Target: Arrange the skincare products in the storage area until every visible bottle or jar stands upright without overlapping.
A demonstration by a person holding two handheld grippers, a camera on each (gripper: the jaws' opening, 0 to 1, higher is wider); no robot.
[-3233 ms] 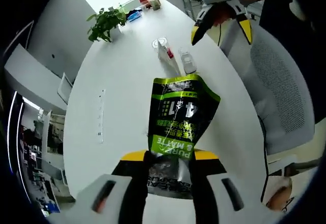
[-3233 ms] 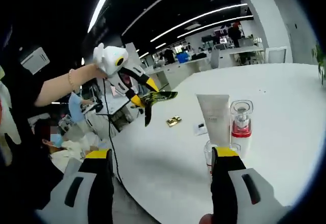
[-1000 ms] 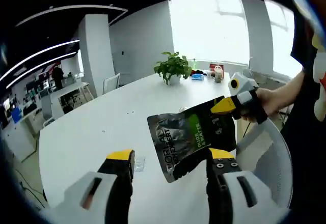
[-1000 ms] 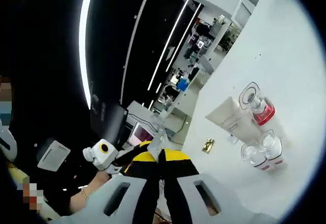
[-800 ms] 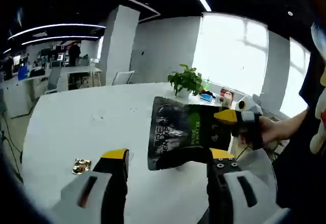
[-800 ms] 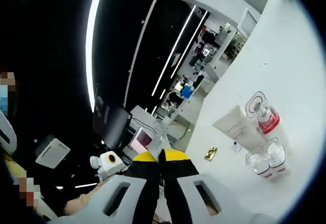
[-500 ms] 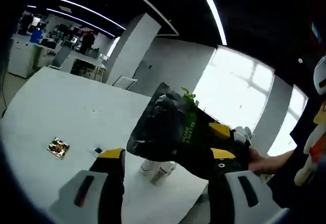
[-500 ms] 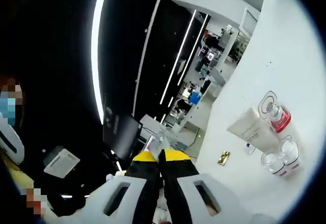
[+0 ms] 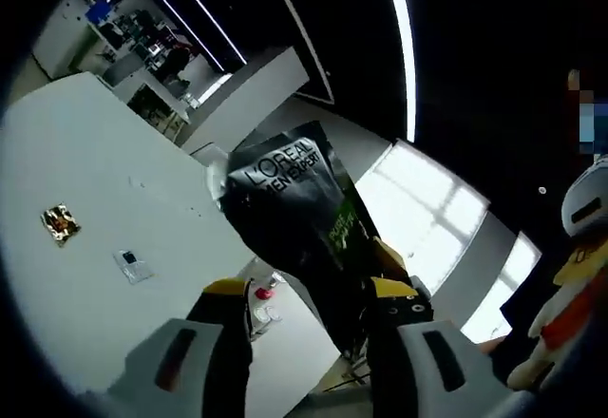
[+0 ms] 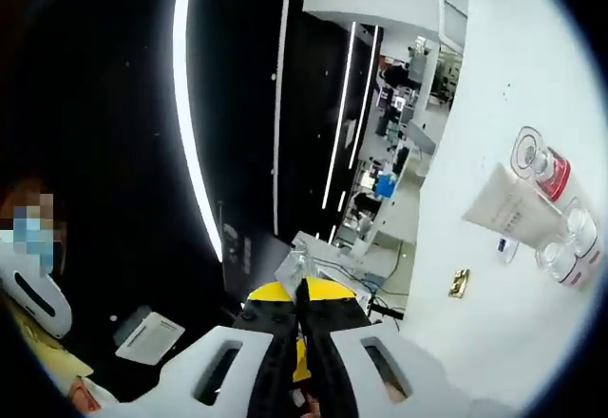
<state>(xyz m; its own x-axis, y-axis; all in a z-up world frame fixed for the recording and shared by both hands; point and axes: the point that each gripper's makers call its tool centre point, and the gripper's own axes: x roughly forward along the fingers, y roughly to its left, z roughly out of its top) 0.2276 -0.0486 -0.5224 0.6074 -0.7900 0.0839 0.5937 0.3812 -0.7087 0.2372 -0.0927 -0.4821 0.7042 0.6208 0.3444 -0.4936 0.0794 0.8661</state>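
A black and green L'Oreal pouch (image 9: 290,204) hangs in the air in the left gripper view, logo side towards the camera. My left gripper (image 9: 309,291) stands open just below it, jaws apart on either side of the pouch's lower end. In the right gripper view my right gripper (image 10: 299,290) is shut on the pouch's thin silvery edge (image 10: 297,268). On the white table (image 10: 494,361) stand a white tube (image 10: 513,211), a red-collared bottle (image 10: 545,166) and two small clear jars (image 10: 568,245), close together. The bottle cluster (image 9: 264,296) also peeks between my left jaws.
A gold sachet (image 10: 460,282) and a small flat packet (image 10: 502,244) lie on the table near the tube. The same gold sachet (image 9: 59,220) and packet (image 9: 130,264) lie on the table's open white surface (image 9: 85,152). Office desks and ceiling light strips fill the background.
The pouch went from my left gripper to my right; the left jaws opened and the right jaws shut on its edge. Both cameras have since tilted, and the pouch was turned logo side up.
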